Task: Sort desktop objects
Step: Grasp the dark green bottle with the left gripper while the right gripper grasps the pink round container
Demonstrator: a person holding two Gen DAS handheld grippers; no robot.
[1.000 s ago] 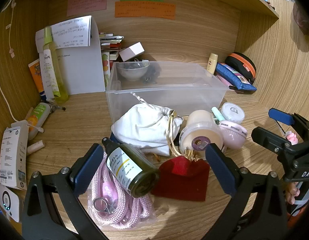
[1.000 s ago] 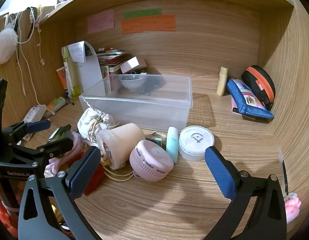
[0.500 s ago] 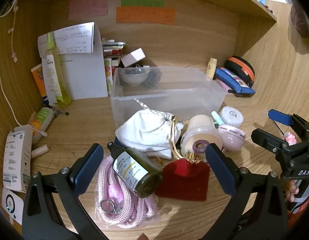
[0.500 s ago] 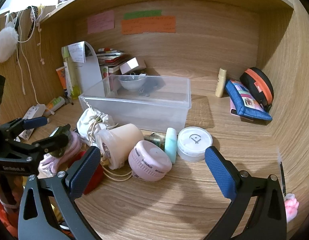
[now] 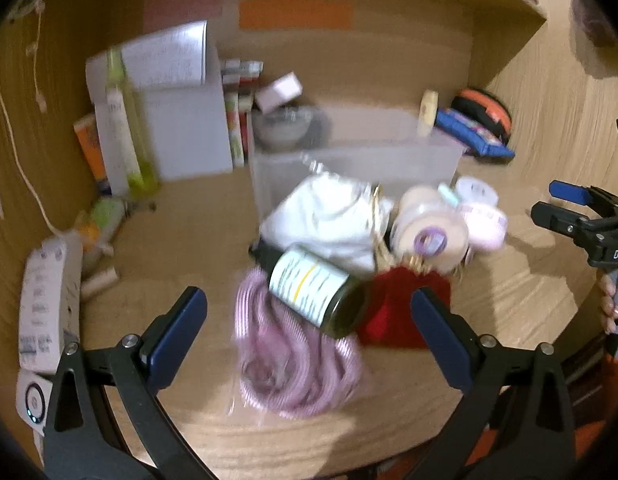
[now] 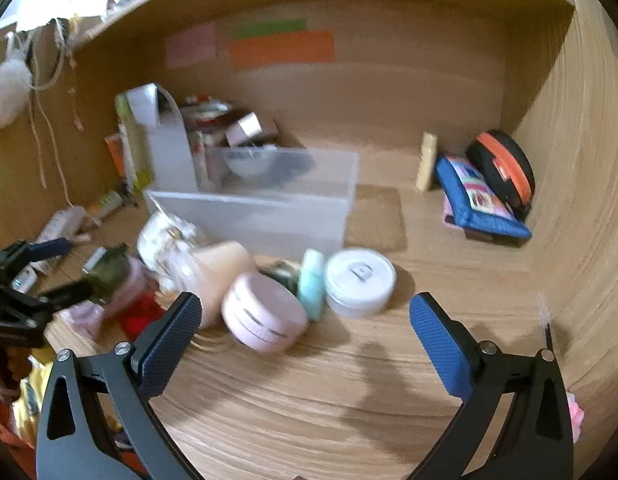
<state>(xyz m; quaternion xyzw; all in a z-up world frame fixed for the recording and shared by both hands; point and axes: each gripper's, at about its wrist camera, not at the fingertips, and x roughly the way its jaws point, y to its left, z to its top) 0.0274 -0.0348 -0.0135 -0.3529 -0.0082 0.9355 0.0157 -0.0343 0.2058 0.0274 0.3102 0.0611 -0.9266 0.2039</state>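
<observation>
Both tongs, left tongs point(image 5: 308, 320) and right tongs point(image 6: 305, 326), gape empty; clutter, dark bottle point(image 5: 309, 286) included, awaits the clear bin point(image 6: 269, 208).

Bottle point(image 5: 315, 290) lies on rope point(image 5: 297, 360), before the bin point(image 5: 349, 168).

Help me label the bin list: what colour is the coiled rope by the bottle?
Pink; the rope shows best in the left wrist view, under the bottle.

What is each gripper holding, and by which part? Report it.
Nothing is held. The left gripper is open above the dark green glass bottle, not touching it. The right gripper is open above the round pink plastic container.
</observation>
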